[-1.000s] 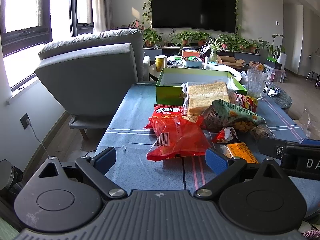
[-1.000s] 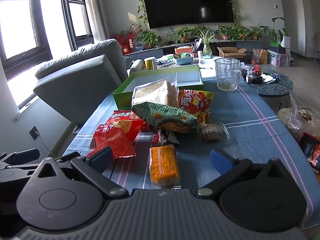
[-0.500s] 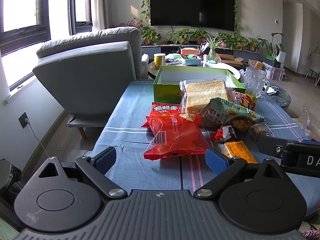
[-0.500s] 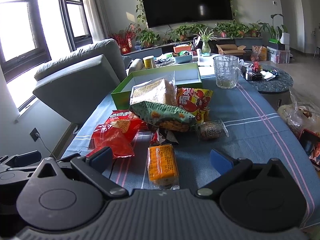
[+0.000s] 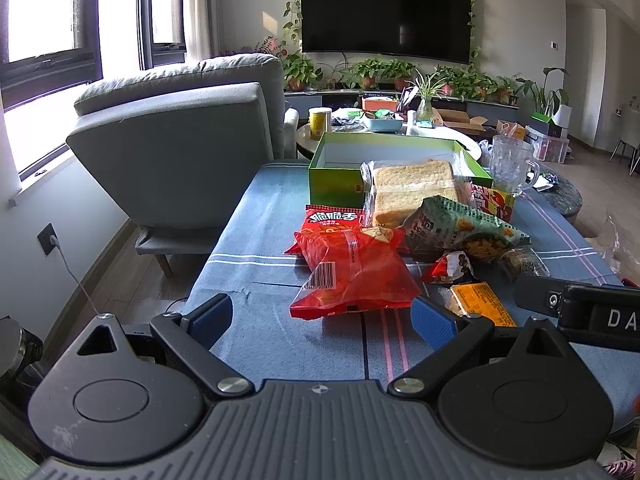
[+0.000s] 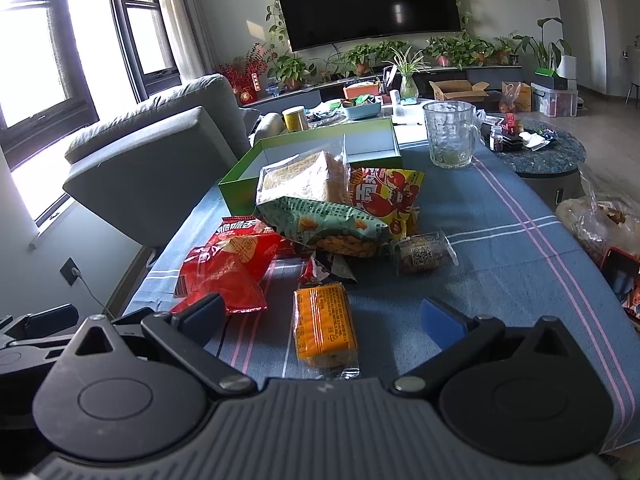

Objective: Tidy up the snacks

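Note:
A pile of snacks lies on a blue striped tablecloth (image 5: pixel 256 280). A red chip bag (image 5: pixel 352 268) lies nearest my left gripper (image 5: pixel 322 318), which is open and empty just short of it. An orange cracker pack (image 6: pixel 324 324) lies between the fingers of my right gripper (image 6: pixel 322 318), which is open. Behind them are a green snack bag (image 6: pixel 324 224), a bagged bread loaf (image 5: pixel 412 192), a yellow-red bag (image 6: pixel 392 196) and a small round wrapped snack (image 6: pixel 420 256). An open green box (image 5: pixel 380 160) stands behind the pile, empty.
A glass mug (image 6: pixel 450 138) stands right of the box. A grey armchair (image 5: pixel 180 140) is left of the table. A round side table (image 6: pixel 540 156) with clutter is at the right. A plastic bag (image 6: pixel 600 224) lies off the table's right edge.
Both grippers have drifted slightly closer to the snack pile. Both stay open and nothing has been picked up.

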`<state>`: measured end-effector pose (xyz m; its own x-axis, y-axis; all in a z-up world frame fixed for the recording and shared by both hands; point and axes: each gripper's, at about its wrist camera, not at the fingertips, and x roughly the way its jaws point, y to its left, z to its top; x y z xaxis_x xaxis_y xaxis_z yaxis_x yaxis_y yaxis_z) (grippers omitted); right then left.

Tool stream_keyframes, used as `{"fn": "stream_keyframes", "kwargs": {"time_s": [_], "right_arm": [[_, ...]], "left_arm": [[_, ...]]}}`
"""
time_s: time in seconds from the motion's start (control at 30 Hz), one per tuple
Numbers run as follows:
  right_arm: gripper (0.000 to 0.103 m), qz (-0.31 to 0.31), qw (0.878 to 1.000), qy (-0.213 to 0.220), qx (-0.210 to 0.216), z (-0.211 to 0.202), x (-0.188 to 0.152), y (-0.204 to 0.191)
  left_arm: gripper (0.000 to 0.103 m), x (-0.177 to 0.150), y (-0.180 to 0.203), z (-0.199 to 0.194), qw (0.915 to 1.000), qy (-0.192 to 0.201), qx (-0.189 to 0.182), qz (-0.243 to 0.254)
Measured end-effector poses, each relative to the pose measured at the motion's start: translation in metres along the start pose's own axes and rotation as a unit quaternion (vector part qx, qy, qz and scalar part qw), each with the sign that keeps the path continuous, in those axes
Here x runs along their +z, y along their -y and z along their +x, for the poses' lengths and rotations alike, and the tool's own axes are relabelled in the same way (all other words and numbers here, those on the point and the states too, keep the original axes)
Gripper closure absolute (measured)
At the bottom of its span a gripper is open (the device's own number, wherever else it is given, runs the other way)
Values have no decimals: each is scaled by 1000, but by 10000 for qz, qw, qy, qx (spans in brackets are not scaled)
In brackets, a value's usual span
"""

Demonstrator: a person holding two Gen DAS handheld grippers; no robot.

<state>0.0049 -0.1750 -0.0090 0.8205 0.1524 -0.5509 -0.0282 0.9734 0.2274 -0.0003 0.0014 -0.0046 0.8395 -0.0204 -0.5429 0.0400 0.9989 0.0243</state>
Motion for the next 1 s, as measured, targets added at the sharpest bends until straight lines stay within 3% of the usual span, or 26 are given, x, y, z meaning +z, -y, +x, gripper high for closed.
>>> {"fn": "stream_keyframes", "kwargs": {"time_s": [1.0], "right_arm": [[17,53,9999,-94,31,1,-4,-2]], "left_arm": [[7,-6,-13,1,9996,-41,-16,-288]]}}
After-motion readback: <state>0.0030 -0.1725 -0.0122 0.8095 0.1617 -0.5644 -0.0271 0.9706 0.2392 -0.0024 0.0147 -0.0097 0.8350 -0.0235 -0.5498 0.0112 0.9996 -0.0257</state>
